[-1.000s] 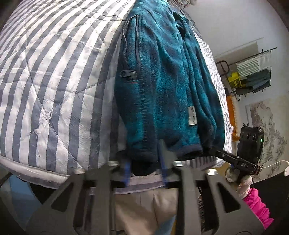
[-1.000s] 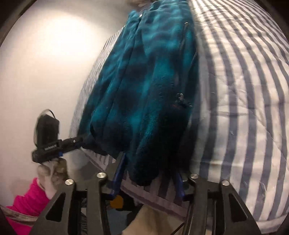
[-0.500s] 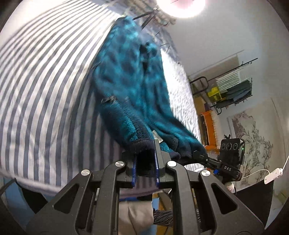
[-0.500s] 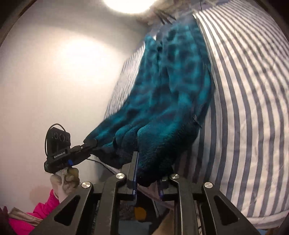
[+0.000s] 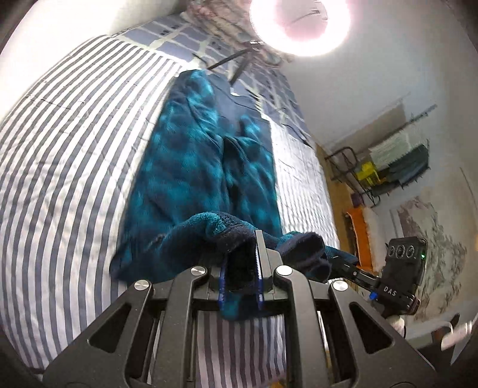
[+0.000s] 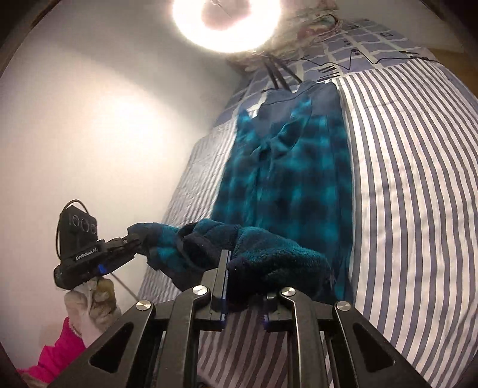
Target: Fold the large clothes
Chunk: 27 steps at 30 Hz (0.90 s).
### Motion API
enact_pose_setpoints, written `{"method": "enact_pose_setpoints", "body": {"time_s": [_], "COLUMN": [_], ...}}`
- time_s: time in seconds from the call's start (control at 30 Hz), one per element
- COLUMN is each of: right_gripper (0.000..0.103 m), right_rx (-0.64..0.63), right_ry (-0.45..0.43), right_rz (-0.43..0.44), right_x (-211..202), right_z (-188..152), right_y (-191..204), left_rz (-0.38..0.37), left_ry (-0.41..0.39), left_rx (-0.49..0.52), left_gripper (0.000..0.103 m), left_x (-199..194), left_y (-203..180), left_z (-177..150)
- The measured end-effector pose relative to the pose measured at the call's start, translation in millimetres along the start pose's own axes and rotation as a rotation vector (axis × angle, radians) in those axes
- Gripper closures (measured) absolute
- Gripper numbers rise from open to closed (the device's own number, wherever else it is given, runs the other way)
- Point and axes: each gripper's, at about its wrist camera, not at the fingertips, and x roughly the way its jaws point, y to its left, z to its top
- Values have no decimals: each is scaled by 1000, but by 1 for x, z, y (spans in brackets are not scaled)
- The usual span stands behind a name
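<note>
Both claws, left [image 5: 240, 277] and right [image 6: 243, 286], grip the teal fleece's [image 5: 191, 167] hem; motion blur smears its pattern.

A round ceiling lamp [image 5: 299, 25] at twelve o'clock blows out to white glare in both views and throws a soft bright patch on the wall [image 6: 98, 125] at nine o'clock. The teal fleece [image 5: 191, 167] is smeared by motion blur. Fisheye distortion bends the bed's stripes, and the corners fall to black.
</note>
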Motion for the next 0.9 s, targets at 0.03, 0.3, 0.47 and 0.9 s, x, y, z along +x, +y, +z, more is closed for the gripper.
{"method": "enact_pose_setpoints", "body": {"time_s": [0.03,0.3,0.47,0.9], "right_gripper": [89,89,88,39], "right_rx": [4,65,66,65], "right_ry": [2,55,69,-85], "right_rz": [-12,-67,-59,19], "right_x": [10,76,98,15], "right_z": [10,52,55,40], "right_y": [-4,-45,-58,-89], "left_rz": [6,69,68,-31], "left_ry": [2,35,59,18], "left_rx": [-7,-49,-86,-19], "left_gripper": [90,90,89,28], "left_x": [9,80,101,40], "left_y": [3,40,59,56], "left_z": [7,32,32,64]}}
